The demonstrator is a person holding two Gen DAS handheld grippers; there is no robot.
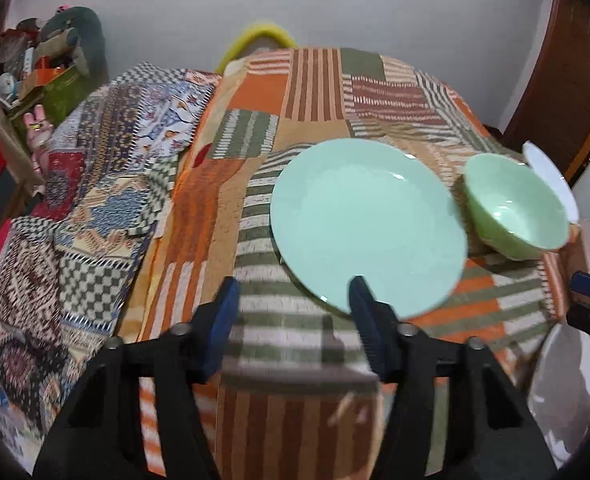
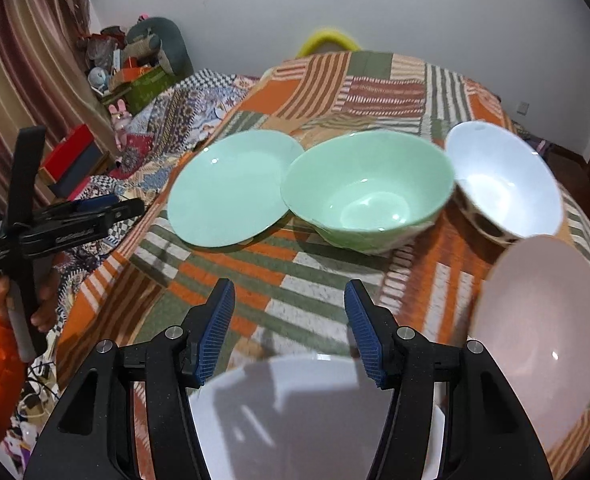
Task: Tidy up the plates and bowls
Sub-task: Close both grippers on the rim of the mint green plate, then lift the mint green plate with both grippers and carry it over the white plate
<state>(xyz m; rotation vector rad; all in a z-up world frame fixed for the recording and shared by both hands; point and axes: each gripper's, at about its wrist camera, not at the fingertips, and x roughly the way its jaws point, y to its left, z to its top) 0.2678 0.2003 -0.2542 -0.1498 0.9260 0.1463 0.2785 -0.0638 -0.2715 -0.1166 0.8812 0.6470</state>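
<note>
Soft, even indoor light fills both views, its source probably overhead, though no lamp shows. Small white glints sit on the glossy mint-green round plate (image 2: 231,188) and the glossy mint-green deep bowl (image 2: 369,194). Motion blur smears the striped orange-and-green patchwork bedspread (image 1: 255,216). Fisheye bending curves the edges, and black vignette fills the corners.

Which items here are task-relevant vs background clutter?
Task things:
green plate
green bowl
white bowl with dark-patterned outside
pink plate
white plate under the right tongs
left tongs

Just lying about:
patchwork cloth
red box
stuffed toys
yellow ring
</note>
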